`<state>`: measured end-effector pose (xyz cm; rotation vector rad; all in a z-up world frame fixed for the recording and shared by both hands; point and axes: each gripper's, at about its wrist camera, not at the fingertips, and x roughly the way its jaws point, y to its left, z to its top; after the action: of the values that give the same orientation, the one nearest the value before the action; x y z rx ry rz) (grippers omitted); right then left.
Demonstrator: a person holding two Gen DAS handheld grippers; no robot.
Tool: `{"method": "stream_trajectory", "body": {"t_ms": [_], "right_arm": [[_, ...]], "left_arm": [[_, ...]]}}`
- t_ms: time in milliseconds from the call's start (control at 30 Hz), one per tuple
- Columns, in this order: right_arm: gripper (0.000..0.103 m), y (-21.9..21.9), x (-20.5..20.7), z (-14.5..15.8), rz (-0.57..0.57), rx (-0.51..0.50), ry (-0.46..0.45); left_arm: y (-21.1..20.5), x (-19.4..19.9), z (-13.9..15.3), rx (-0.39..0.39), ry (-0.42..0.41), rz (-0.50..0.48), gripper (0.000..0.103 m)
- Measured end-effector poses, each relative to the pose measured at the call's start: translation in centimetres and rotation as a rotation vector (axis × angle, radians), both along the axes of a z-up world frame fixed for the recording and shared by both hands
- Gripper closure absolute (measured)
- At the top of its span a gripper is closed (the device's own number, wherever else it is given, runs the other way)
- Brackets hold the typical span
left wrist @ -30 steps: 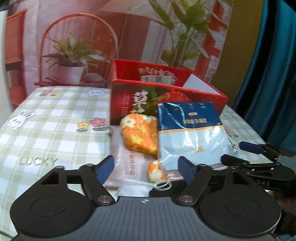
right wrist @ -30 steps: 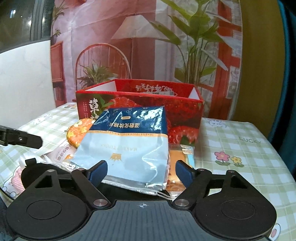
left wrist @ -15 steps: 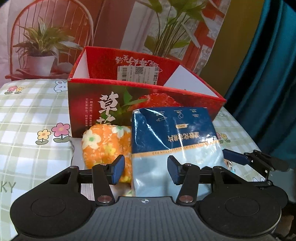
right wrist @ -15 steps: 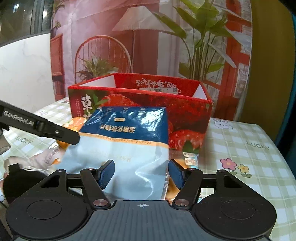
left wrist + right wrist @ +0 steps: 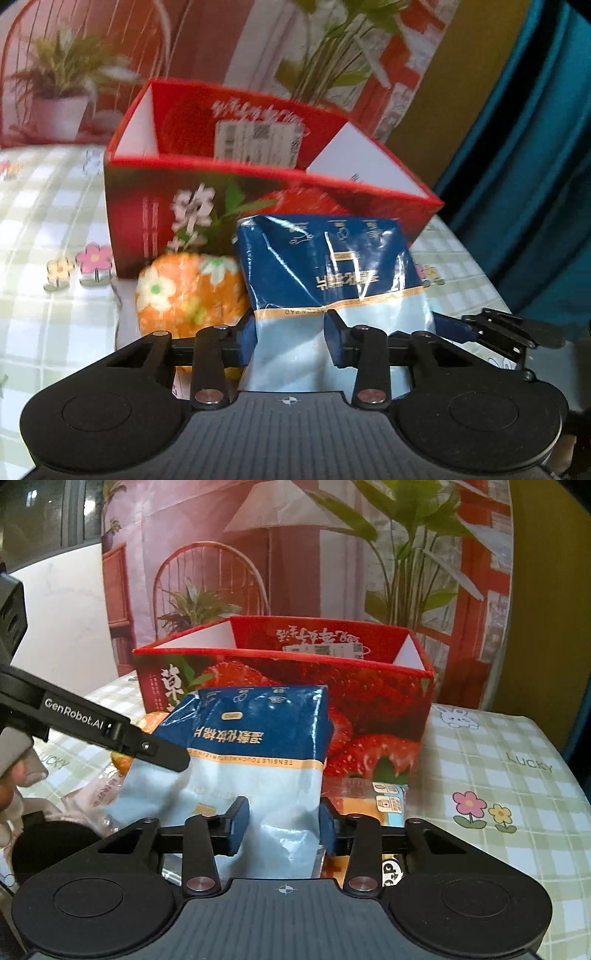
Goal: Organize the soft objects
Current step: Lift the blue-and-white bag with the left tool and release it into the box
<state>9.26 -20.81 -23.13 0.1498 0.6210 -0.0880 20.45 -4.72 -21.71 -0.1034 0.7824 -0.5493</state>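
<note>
Right now both grippers are pinching the same blue and white bag [image 5: 332, 288]: the left gripper [image 5: 290, 334] is pressing its fingers into the bag's pale lower part from the left side, and the right gripper [image 5: 282, 821] is squeezing the lower edge of the bag between its blue pads, so the film is puckering between each pair. The bag is standing upright, tilted a little, just in front of the red box [image 5: 258, 192], which is sitting open-topped on the far side of it and appears empty as far as its inside is showing. Just left of the bag an orange flowered pouch [image 5: 184, 291] is lying against the box's near wall, touching the bag's edge. Near the right side of the bag a small orange packet [image 5: 373, 801] is lying on the checked tablecloth [image 5: 498, 775], and on the near left a pink wrapped packet [image 5: 99, 786] is lying partly under the left gripper's arm. Judging from this, the bag is probably being lifted toward the box. The grip is low on a slippery, soft bag, so the top could flop forward and catch on the box's near rim, or the film could slide out of one pair of fingers. Pulling the two grippers apart unevenly might twist or tear it, and a low swing could drag the pouch along.
</note>
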Motion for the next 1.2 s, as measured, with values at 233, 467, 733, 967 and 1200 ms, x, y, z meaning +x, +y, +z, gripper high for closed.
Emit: {"method": "stream_trajectory", "body": {"t_ms": [233,467,733,967,1200], "right_arm": [[0.084,0.5,-0.5,2.6,0.059,-0.03,-0.059],[0.085,0.3,-0.3,6.4,0.097,-0.056,-0.145],[0.085,-1.6,4.5,10.5,0.114,-0.138,-0.211],[0.085,-3.1,10.8,11.4,0.072,-0.261,-0.237],[0.085,-3.7,16.3,10.5,0.069,-0.29,-0.162]], "left_arm": [[0.9,-1.1,3.9,-0.014,-0.091,-0.037,0.062],[1.4,-0.9,8.3,-0.036,-0.18,-0.034,0.062],[0.1,4.0,12.4,-0.045,-0.268,0.024,0.062],[-0.5,8.1,14.1,-0.033,-0.338,0.055,0.062],[-0.4,12.0,11.7,0.004,-0.279,0.089,0.062]]}}
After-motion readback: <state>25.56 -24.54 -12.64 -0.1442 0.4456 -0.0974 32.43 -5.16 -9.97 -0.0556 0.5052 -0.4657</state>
